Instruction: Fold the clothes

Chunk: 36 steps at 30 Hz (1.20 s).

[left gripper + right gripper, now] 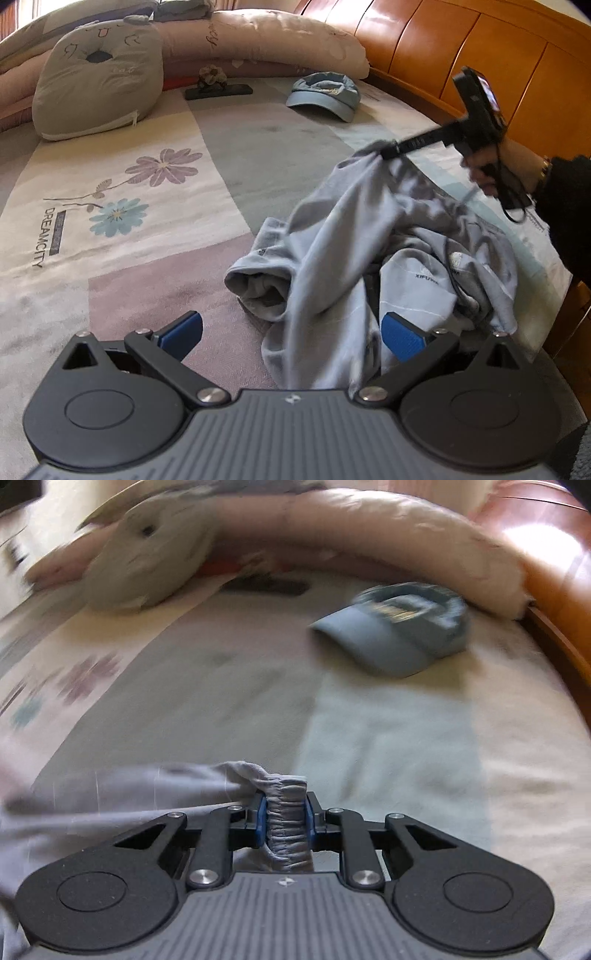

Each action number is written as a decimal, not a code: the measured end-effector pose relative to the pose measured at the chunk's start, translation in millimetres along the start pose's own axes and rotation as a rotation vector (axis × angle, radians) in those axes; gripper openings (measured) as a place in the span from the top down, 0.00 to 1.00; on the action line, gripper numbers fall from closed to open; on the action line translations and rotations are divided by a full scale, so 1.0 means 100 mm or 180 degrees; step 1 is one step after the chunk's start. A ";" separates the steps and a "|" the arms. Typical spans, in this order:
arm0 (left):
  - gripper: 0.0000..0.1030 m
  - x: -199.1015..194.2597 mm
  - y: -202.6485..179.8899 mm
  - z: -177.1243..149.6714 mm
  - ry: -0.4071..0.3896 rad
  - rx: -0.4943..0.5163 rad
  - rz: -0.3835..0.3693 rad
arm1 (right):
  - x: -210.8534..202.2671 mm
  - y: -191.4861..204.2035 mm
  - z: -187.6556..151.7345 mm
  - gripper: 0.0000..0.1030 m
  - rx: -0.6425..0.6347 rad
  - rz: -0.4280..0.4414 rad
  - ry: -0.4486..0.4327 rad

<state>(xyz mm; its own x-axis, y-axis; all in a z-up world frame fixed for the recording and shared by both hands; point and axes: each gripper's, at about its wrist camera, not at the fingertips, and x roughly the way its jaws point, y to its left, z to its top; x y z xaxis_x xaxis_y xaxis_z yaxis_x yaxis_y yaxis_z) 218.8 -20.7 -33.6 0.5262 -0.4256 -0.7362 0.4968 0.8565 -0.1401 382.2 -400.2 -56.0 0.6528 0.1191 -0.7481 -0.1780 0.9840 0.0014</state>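
A crumpled grey garment (369,251) is heaped on the bed (147,236), nearer than the cap (325,96). Its bunched hem is clamped by the right gripper (286,823) and lifted, presumably to shake it out. The left gripper (291,332) is held agape beside the heap.

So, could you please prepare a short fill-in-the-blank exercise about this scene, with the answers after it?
1. The right gripper is shut on a bunched edge of the grey ____.
2. The left gripper has its jaws ____ and holds nothing.
3. The blue ____ lies on the bedspread near the long pink pillow.
4. The cat-face cushion leans against the ____ pillow.

Answers: garment; open; cap; pink
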 end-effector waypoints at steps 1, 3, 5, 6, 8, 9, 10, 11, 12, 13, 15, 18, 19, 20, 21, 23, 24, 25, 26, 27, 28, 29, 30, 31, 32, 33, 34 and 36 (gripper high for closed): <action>0.01 0.00 0.00 0.00 -0.0005 0.0007 0.0001 | 0.01 -0.02 0.03 0.77 0.0021 -0.0034 -0.0021; 0.01 -0.01 -0.01 0.01 -0.0008 0.0015 0.0006 | 0.05 -0.13 0.13 0.77 0.0134 -0.0207 -0.0063; 0.01 -0.01 -0.01 0.00 -0.0006 0.0012 0.0002 | 0.13 -0.24 0.18 0.76 0.0268 -0.0235 0.0021; 0.01 -0.01 -0.01 0.00 -0.0005 0.0011 0.0000 | 0.15 -0.28 0.18 0.76 0.0332 -0.0175 0.0064; 0.01 -0.01 -0.01 0.00 -0.0006 0.0018 -0.0010 | 0.12 -0.29 0.13 0.72 0.0352 -0.0154 0.0071; 0.01 -0.01 -0.01 -0.01 -0.0004 0.0023 -0.0017 | 0.10 -0.29 0.11 0.71 0.0355 -0.0141 0.0072; 0.01 0.00 -0.01 -0.02 -0.0003 0.0026 -0.0022 | 0.05 -0.29 0.08 0.69 0.0343 -0.0127 0.0062; 0.01 0.00 -0.02 -0.02 -0.0002 0.0028 -0.0027 | -0.01 -0.28 0.05 0.66 0.0361 -0.0121 0.0053; 0.01 0.00 -0.03 -0.03 -0.0004 0.0028 -0.0034 | -0.08 -0.28 0.03 0.64 0.0393 -0.0099 0.0046; 0.01 -0.01 -0.04 -0.04 -0.0009 0.0029 -0.0045 | -0.16 -0.28 0.00 0.59 0.0423 -0.0054 0.0044; 0.01 -0.02 -0.06 -0.06 -0.0018 0.0021 -0.0054 | -0.37 -0.26 -0.11 0.56 0.0491 0.0050 0.0025; 0.01 -0.05 -0.09 -0.11 -0.0027 0.0022 -0.0079 | -0.68 -0.23 -0.30 0.53 0.0598 0.0203 -0.0002; 0.01 -0.06 -0.10 -0.13 -0.0027 0.0027 -0.0091 | -0.78 -0.23 -0.39 0.50 0.0653 0.0248 -0.0011; 0.01 -0.08 -0.11 -0.15 -0.0027 0.0031 -0.0103 | -0.89 -0.22 -0.50 0.49 0.0715 0.0285 -0.0016; 0.01 -0.08 -0.13 -0.18 -0.0022 0.0039 -0.0106 | -0.99 -0.22 -0.63 0.49 0.0797 0.0300 -0.0013; 0.01 -0.09 -0.15 -0.22 -0.0005 0.0060 -0.0105 | -1.17 -0.22 -0.89 0.46 0.0938 0.0307 -0.0008; 0.01 -0.10 -0.17 -0.24 0.0006 0.0062 -0.0105 | -1.25 -0.22 -1.02 0.45 0.1002 0.0303 -0.0006; 0.01 -0.10 -0.18 -0.27 0.0016 0.0059 -0.0106 | -1.33 -0.22 -1.16 0.42 0.1065 0.0300 -0.0005; 0.01 -0.10 -0.19 -0.29 0.0026 0.0057 -0.0106 | -1.40 -0.21 -1.29 0.40 0.1130 0.0292 0.0000; 0.01 -0.11 -0.20 -0.32 0.0034 0.0048 -0.0109 | -1.46 -0.21 -1.43 0.40 0.1198 0.0270 0.0016; 0.01 -0.12 -0.21 -0.34 0.0042 0.0033 -0.0117 | -1.50 -0.20 -1.57 0.40 0.1267 0.0256 0.0032; 0.01 -0.12 -0.22 -0.37 0.0049 0.0018 -0.0128 | -1.53 -0.19 -1.69 0.40 0.1343 0.0266 0.0043; 0.01 -0.13 -0.23 -0.39 0.0058 0.0003 -0.0134 | -1.56 -0.18 -1.80 0.40 0.1424 0.0272 0.0035; 0.01 -0.13 -0.24 -0.42 0.0067 -0.0011 -0.0136 | -1.56 -0.18 -1.88 0.43 0.1502 0.0279 0.0020; 0.01 -0.14 -0.25 -0.44 0.0073 -0.0022 -0.0138 | -1.55 -0.17 -1.95 0.47 0.1571 0.0285 0.0007; 0.01 -0.15 -0.25 -0.47 0.0079 -0.0031 -0.0134 | -1.52 -0.16 -2.00 0.49 0.1609 0.0287 0.0001; 0.01 -0.16 -0.26 -0.48 0.0080 -0.0044 -0.0126 | -1.49 -0.15 -2.04 0.52 0.1648 0.0282 -0.0005; 0.01 -0.18 -0.27 -0.51 0.0076 -0.0069 -0.0109 | -1.41 -0.16 -2.09 0.57 0.1745 0.0252 -0.0050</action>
<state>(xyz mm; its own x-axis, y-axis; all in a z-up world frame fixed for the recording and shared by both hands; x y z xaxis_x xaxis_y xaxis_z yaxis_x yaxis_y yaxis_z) 161.1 -20.9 -49.9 0.4924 -0.4481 -0.7462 0.4991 0.8477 -0.1797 139.3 -460.2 -88.8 0.6647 0.1934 -0.7216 0.1797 0.8961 0.4057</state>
